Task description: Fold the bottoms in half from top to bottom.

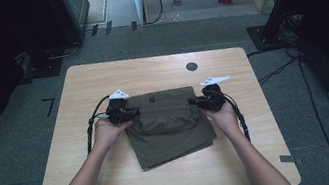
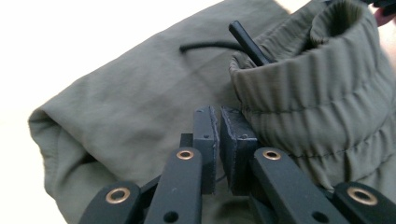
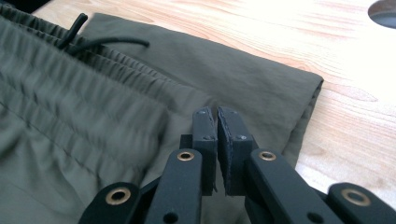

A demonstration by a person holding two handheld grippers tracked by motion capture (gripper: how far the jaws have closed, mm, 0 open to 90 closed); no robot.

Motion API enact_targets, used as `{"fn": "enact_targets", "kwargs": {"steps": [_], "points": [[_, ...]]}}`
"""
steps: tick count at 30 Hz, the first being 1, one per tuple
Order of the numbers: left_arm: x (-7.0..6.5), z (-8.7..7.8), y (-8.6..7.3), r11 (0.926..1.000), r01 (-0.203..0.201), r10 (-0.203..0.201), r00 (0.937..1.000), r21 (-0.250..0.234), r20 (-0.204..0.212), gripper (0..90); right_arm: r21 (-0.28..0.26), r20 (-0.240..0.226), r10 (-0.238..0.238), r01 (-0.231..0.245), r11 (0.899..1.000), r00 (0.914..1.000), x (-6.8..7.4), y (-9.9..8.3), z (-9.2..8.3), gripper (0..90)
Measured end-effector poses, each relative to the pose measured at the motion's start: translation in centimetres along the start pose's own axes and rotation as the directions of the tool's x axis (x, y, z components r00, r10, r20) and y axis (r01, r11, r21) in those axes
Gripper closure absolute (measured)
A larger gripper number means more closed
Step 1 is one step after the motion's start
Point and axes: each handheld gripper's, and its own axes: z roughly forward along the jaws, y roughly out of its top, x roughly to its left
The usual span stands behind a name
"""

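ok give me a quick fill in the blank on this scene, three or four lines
1. The folded garment on the table is olive ____.
2. A black ____ lies by its elastic waistband.
3. The left tongs and right tongs both have their jaws nearly ____.
4. The dark round hole sits at the table's ____ edge.

Missing words: green; drawstring; shut; far

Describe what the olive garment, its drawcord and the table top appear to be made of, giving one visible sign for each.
Olive garment: thin woven fabric, probably nylon or polyester, matte with a faint sheen; it creases finely and gathers at the elastic waistband.
Drawcord: black round cord, likely braided synthetic, with a stiff tip.
Table top: pale wood or wood-look laminate; the right gripper view shows grain lines under a smooth finish.
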Motion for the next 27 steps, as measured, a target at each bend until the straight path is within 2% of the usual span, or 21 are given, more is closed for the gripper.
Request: {"fn": "enact_targets", "kwargs": {"steps": [5,6,9,12,14,18,21,27], "points": [[-1.6,-0.8,-0.6,0.9987,-0.050,0.050,0.9987,-0.013,0.012,84.0,-0.002,-0.017,-0.023,0.023,1.000,0.9996,0.9,-0.5,-1.0,84.2],[-1.8,-0.8,-0.7,0.9985,-0.052,0.053,0.9985,-0.015,0.015,83.7,-0.008,-0.014,-0.038,0.038,0.999,0.9992,1.1,-0.6,-1.1,83.9],[-2.4,-0.8,-1.1,0.9978,-0.065,0.065,0.9975,-0.009,0.026,83.6,-0.008,0.008,-0.045,0.045,0.999,0.9989,1.2,-0.7,-1.5,83.9],[-3.0,-0.8,-1.5,0.9971,-0.075,0.075,0.9966,-0.010,0.034,83.3,-0.027,0.033,-0.022,0.023,0.999,0.9992,0.6,-0.6,-1.7,84.0],[-3.2,-1.0,-1.7,0.9966,-0.079,0.080,0.9960,-0.023,0.039,83.0,-0.020,0.048,-0.007,0.008,1.000,0.9988,0.0,-0.6,-1.5,84.0],[-3.8,-1.1,-2.1,0.9959,-0.088,0.089,0.9946,-0.018,0.053,82.5,0.005,0.057,0.023,-0.023,1.000,0.9981,-1.1,-0.6,-0.6,84.0],[-4.1,-1.3,-2.4,0.9952,-0.097,0.097,0.9936,-0.013,0.058,82.1,0.007,0.055,0.021,-0.022,1.000,0.9982,-1.4,-0.8,0.1,83.5],[-4.5,-1.7,-2.9,0.9956,-0.092,0.093,0.9936,-0.017,0.064,81.0,0.021,0.014,0.027,-0.028,0.999,0.9995,-1.3,-0.9,1.0,80.9]]}}
